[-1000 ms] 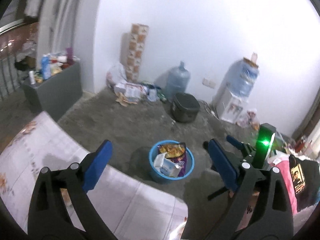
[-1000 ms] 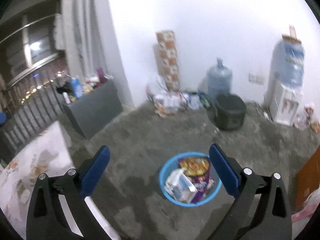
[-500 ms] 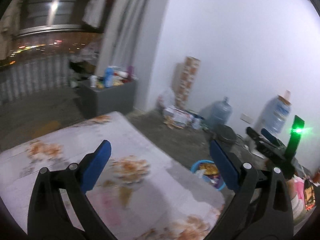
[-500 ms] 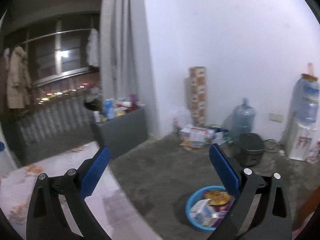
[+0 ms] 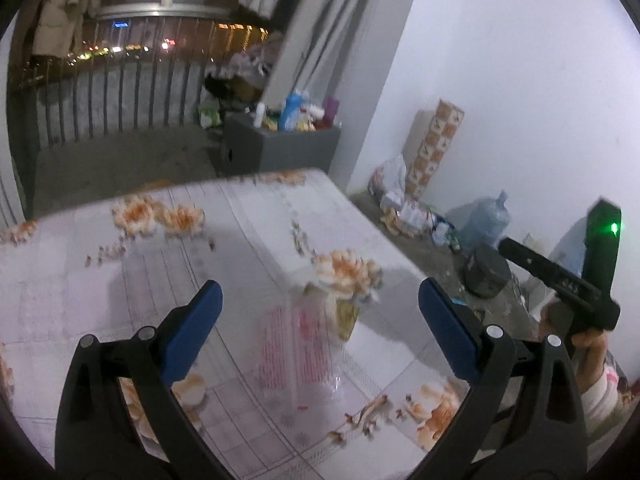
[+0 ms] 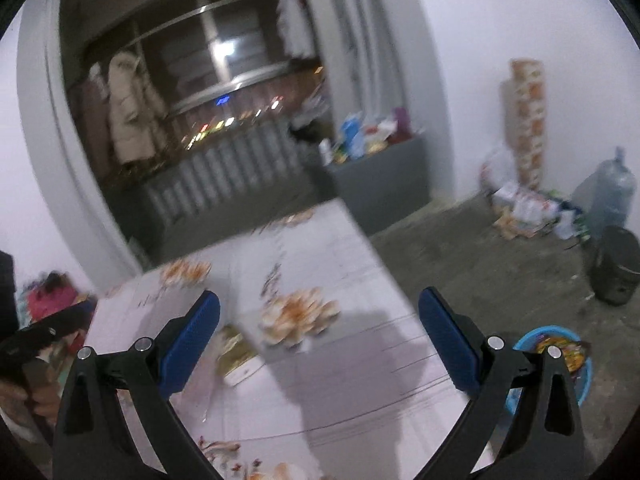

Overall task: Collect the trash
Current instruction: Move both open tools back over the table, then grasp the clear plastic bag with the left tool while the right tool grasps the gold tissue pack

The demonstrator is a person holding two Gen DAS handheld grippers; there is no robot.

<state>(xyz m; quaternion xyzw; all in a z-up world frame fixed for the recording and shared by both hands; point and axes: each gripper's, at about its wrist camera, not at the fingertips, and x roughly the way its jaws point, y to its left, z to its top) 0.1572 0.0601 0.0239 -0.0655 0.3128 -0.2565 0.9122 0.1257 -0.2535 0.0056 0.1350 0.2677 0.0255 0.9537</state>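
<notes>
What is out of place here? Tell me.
On the floral table, litter lies loose: a clear plastic bag with red print and a yellow-green packet. More trash is heaped on the floor by the wall, outside the blue basket.

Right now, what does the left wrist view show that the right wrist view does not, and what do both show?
Only the left wrist view shows the clear plastic bag with red print lying on the table between the open left tool, and the other handheld device with a green light.

Only the right wrist view shows the blue basket of trash on the floor beside the table, seen past the open right tool.

Both show the flowered tablecloth, the small yellowish packet on it, the grey cabinet and the water jug.
</notes>
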